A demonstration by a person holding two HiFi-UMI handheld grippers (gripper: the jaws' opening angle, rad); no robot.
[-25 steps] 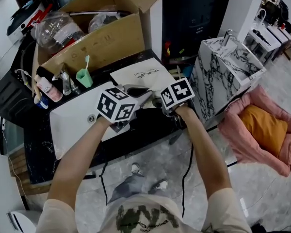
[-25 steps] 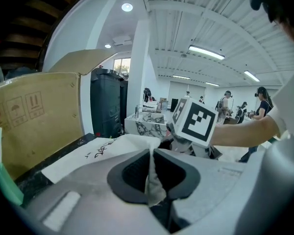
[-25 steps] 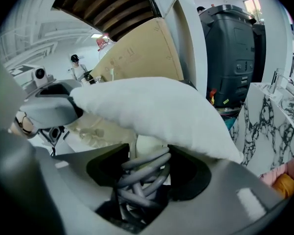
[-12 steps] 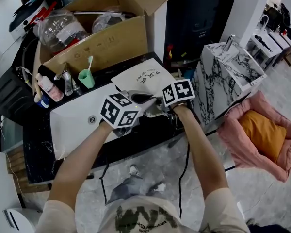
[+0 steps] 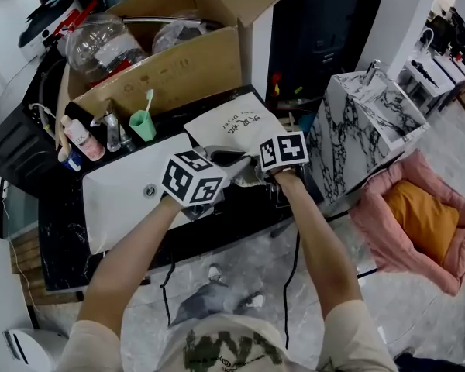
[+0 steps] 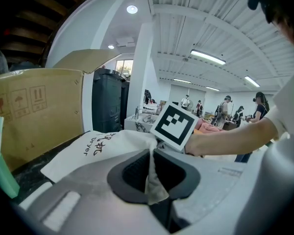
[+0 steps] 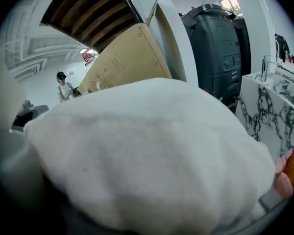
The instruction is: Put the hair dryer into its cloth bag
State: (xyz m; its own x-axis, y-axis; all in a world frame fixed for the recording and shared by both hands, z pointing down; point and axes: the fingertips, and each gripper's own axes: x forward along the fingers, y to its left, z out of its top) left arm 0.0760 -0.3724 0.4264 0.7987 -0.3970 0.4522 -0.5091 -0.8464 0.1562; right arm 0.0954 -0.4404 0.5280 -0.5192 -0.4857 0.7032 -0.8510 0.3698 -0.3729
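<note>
White cloth was all that my left gripper [image 6: 149, 177] had: its jaws were nearly together on a thin fold at the mouth of the cloth bag [image 6: 103, 148], which lay otherwise flat on the dark counter [image 5: 240, 208]. My right gripper [image 5: 253, 172] stood wide. Its own view was filled by a pale rounded bulk that I took for the hair dryer [image 7: 147, 155], gripped round the body just beside the bag's mouth and, as I judged, not yet inside.

The pinch was the weak point. So little cloth was caught that a push from the dryer could pull it free and let the mouth fall shut. Or the bag might simply slide along the counter ahead of the dryer. The black cord [image 5: 294, 262] hung off the counter's edge, and its weight could drag or snag there.

The bag was printed with "Dryer" under brush-style characters that I could not read. The cardboard box [image 5: 163, 68] bore handling symbols.
</note>
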